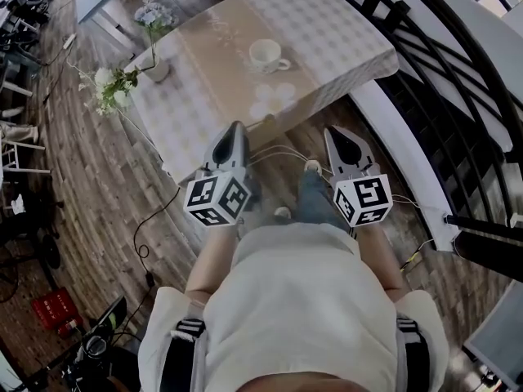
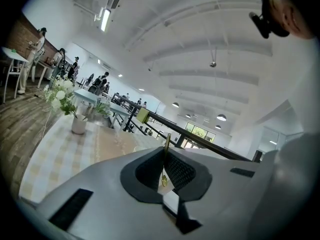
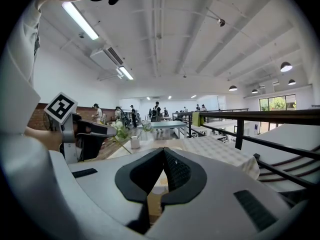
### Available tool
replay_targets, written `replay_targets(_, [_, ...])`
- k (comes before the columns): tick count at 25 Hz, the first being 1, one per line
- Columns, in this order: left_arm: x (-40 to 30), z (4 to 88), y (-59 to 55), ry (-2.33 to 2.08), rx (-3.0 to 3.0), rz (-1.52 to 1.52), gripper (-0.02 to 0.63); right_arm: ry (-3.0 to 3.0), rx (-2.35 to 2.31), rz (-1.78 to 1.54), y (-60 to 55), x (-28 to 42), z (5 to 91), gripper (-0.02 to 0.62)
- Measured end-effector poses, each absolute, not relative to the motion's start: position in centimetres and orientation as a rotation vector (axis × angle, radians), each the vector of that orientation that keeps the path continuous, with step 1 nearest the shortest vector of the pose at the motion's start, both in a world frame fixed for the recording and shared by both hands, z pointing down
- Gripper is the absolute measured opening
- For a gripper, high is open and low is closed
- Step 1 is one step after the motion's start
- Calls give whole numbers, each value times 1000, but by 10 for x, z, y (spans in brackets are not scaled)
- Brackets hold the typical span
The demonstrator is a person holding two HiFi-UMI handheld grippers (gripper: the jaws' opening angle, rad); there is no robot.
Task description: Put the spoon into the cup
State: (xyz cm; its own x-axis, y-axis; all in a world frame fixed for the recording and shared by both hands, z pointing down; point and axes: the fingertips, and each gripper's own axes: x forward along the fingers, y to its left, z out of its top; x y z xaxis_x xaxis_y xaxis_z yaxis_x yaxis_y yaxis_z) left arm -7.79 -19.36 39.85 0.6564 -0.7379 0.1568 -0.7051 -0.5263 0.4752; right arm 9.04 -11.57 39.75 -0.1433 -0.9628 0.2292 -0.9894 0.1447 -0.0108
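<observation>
A white cup (image 1: 268, 55) on a saucer stands on the checked tablecloth (image 1: 196, 96), towards the table's far side. My left gripper (image 1: 237, 126) is shut on a thin gold spoon (image 2: 165, 156), which stands upright between the closed jaws with its handle poking up past the tips. That gripper hangs just off the table's near edge, short of the cup. My right gripper (image 1: 331, 131) is beside it on the right, also off the table, its jaws (image 3: 163, 150) meeting at the tip with nothing between them. The cup is hidden in both gripper views.
A white vase of flowers (image 1: 155, 68) stands at the table's left end, and flower stems (image 1: 110, 88) lean out over the floor. A black railing (image 1: 425, 47) runs along the right. Cables (image 1: 155, 219) lie on the wooden floor. People and other tables (image 2: 95, 91) are far behind.
</observation>
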Motion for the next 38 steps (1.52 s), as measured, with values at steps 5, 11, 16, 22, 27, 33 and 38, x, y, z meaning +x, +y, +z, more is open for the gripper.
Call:
replay_targets(5, [-64,397,-214,-1173,2353,-107,3,-2287,1902,223,-143,108,396,0])
replay_targets(11, [-47,391,-252,-1253,2313,-133,3,-2350,1820,183,-195,131,384,0])
replay_targets(16, [-40,394,-276,-1328,2267,-157,3,-2402,1731,173,-230,141,386,0])
replay_targets(22, [-36,399,-299,-1424,2205,-166,3,-2475,1615,172,-267,146,390,0])
replay_targets(27, [-38,417,-327,-1493,2144,-160,3,-2525,1522,181,-307,146,403,0])
replay_targets(33, [-38,434,-333,-1564,2090,-160,3,-2566,1436,184,-321,147,416,0])
replay_targets(38, [-32,452,-340,-1606,2046,-139,3,-2589,1371,206,-332,150,430,0])
